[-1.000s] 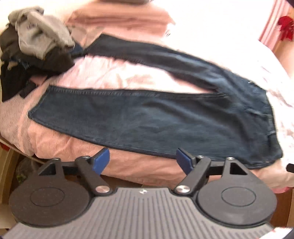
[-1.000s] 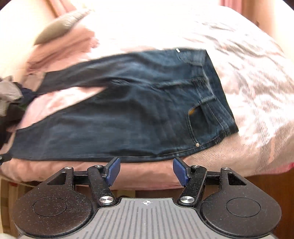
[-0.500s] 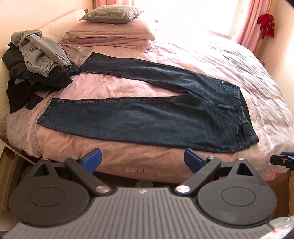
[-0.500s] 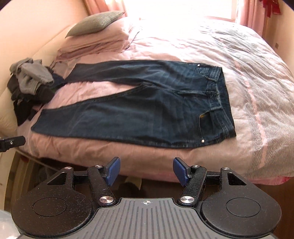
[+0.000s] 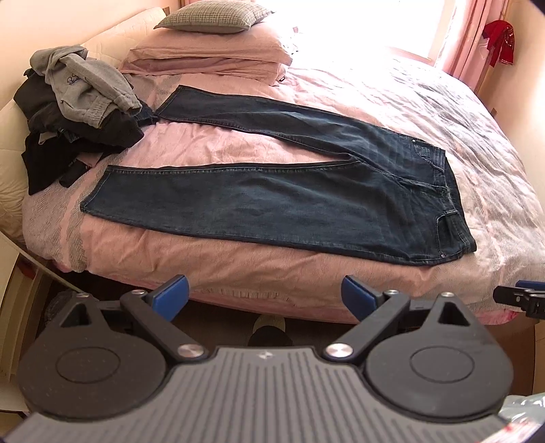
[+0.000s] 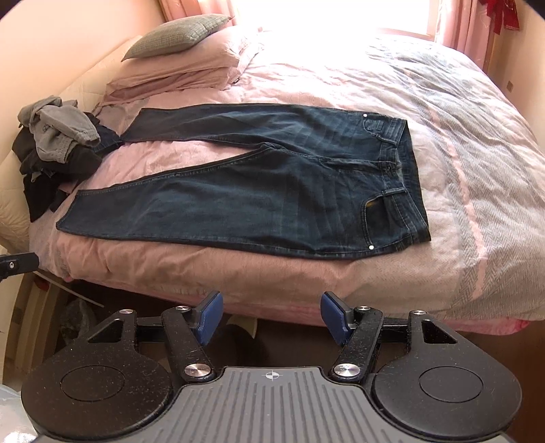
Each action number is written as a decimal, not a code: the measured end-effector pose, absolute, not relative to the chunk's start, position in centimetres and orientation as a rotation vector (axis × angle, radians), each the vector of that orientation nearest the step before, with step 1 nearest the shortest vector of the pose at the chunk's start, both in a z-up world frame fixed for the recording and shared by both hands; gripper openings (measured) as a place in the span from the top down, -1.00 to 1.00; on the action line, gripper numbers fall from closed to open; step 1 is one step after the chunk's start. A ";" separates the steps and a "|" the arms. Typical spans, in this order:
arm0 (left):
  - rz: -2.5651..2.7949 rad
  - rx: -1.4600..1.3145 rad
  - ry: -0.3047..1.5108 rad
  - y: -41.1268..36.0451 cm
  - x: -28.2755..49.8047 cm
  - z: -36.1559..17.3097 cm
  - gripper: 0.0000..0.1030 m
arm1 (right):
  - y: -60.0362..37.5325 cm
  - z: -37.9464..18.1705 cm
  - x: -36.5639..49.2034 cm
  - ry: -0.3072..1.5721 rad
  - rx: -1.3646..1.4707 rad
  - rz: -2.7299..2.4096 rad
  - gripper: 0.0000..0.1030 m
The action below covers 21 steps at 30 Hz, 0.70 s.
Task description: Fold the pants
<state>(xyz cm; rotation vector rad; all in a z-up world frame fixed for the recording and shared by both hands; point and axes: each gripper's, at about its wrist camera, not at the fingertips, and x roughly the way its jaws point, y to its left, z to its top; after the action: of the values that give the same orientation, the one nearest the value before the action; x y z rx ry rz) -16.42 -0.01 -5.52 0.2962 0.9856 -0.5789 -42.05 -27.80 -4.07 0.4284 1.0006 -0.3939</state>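
Along near bed edge (image 5: 238, 283): jeans (image 5: 289, 204) flat, legs splayed apart.

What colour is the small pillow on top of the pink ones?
Grey-green with a fine check pattern; the pillow shows best in the left wrist view.

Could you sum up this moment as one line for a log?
stage: before first fold | jeans: flat on bed, legs apart | left gripper: open, empty | right gripper: open, empty

We are seeing open bedding (image 5: 460, 112) lying right of the jeans (image 5: 272, 204); clothes pile (image 5: 75, 112) and pillows (image 5: 211, 58) are crowding the left.
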 end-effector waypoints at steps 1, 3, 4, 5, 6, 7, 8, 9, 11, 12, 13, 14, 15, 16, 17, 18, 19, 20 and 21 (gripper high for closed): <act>-0.580 0.297 0.986 0.1 -16.4 -5.5 -0.83 | -27.8 -4.1 -42.0 1.001 0.430 -0.394 -0.18; -0.581 0.301 0.988 0.2 -16.4 -5.5 -0.83 | -27.7 -4.1 -42.0 1.001 0.434 -0.396 -0.18; -0.582 0.303 0.989 0.3 -16.4 -5.5 -0.83 | -27.6 -4.1 -42.0 1.001 0.437 -0.398 -0.18; -0.585 0.305 0.990 0.3 -16.4 -5.6 -0.83 | -27.6 -4.2 -42.0 1.002 0.439 -0.400 -0.18; -0.586 0.306 0.991 0.3 -16.3 -5.6 -0.83 | -27.6 -4.2 -41.8 1.003 0.440 -0.401 -0.18; -0.587 0.307 0.993 0.4 -16.2 -5.6 -0.83 | -27.5 -4.3 -41.7 1.005 0.440 -0.402 -0.18; -0.589 0.306 0.994 0.4 -16.2 -5.7 -0.83 | -27.5 -4.3 -41.6 1.006 0.440 -0.402 -0.18; -0.589 0.306 0.996 0.5 -16.1 -5.7 -0.83 | -27.4 -4.3 -41.5 1.008 0.440 -0.401 -0.18; -0.585 0.306 0.999 0.5 -15.9 -5.8 -0.83 | -27.4 -4.4 -41.2 1.011 0.438 -0.400 -0.18; -0.584 0.305 1.001 0.6 -15.9 -5.8 -0.83 | -27.4 -4.4 -41.1 1.013 0.437 -0.398 -0.18; -0.583 0.303 1.002 0.6 -15.8 -5.9 -0.83 | -27.3 -4.5 -41.1 1.016 0.435 -0.398 -0.18; -0.582 0.302 1.004 0.6 -15.7 -5.9 -0.83 | -27.4 -4.5 -41.0 1.017 0.432 -0.398 -0.18; -0.581 0.301 1.004 0.6 -15.6 -5.9 -0.83 | -27.3 -4.5 -40.9 1.019 0.430 -0.399 -0.18; -0.580 0.301 1.005 0.6 -15.6 -6.0 -0.83 | -27.3 -4.5 -40.8 1.020 0.428 -0.400 -0.18; -0.580 0.300 1.006 0.6 -15.5 -6.0 -0.83 | -27.3 -4.6 -40.8 1.021 0.428 -0.400 -0.18; -0.579 0.298 1.007 0.6 -15.4 -6.1 -0.83 | -27.3 -4.6 -40.6 1.023 0.428 -0.401 -0.18; -0.580 0.297 1.008 0.6 -15.4 -6.1 -0.83 | -27.3 -4.7 -40.6 1.025 0.428 -0.402 -0.18; -0.580 0.296 1.008 0.6 -15.3 -6.1 -0.83 | -27.3 -4.7 -40.5 1.028 0.427 -0.402 -0.18; -0.581 0.296 1.009 0.7 -15.3 -6.1 -0.83 | -27.3 -4.8 -40.4 1.029 0.427 -0.403 -0.18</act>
<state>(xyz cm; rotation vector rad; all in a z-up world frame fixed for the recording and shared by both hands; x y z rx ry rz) -15.27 0.65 -6.14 0.2962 1.0090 -0.5806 -40.42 -27.32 -4.76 0.4272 1.0295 -0.4025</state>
